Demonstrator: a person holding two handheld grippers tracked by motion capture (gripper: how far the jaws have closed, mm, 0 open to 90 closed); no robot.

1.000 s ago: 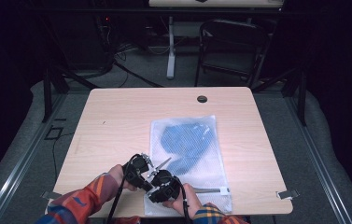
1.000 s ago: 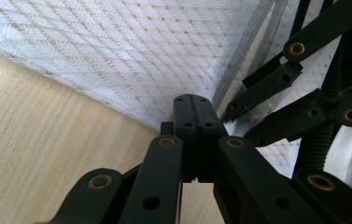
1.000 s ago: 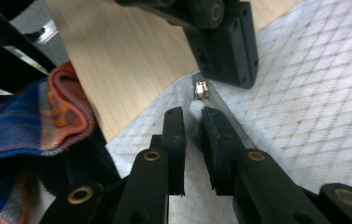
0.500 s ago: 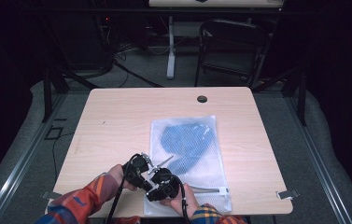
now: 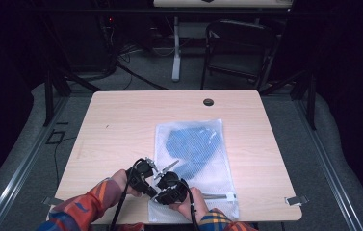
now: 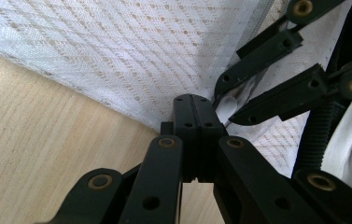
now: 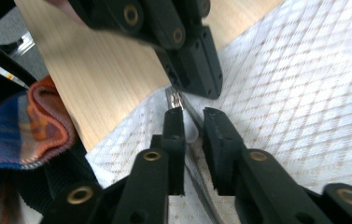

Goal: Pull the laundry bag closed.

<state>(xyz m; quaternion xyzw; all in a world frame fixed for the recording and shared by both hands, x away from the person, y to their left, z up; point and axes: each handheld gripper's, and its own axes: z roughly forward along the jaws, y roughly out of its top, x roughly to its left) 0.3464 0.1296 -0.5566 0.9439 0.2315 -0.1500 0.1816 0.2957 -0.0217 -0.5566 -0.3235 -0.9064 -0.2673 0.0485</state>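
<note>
- White mesh laundry bag [image 5: 196, 163] lies flat on the right half of the pale wood bench [image 5: 121, 125], with a blue garment [image 5: 191, 147] inside; the zipper end is at the near edge.
- Left hand-held gripper [image 6: 195, 100]: jaws clenched on the bag's edge at the near-left corner, right beside the zip.
- Right hand-held gripper [image 7: 193, 122]: jaws have just been opening a little, a narrow gap showing; the pale zipper pull [image 7: 190, 133] sits between them. Not pressed on it, by my read.
- Step looks like working the zipper. Keep the left as the anchor holding the mesh taut, close the right squarely on the pull, then draw along the zip line, not upward.
- Mesh is soft, diamond-knit and limp, so it will bunch if slack. The pull is small and smooth, so it slips easily.
</note>
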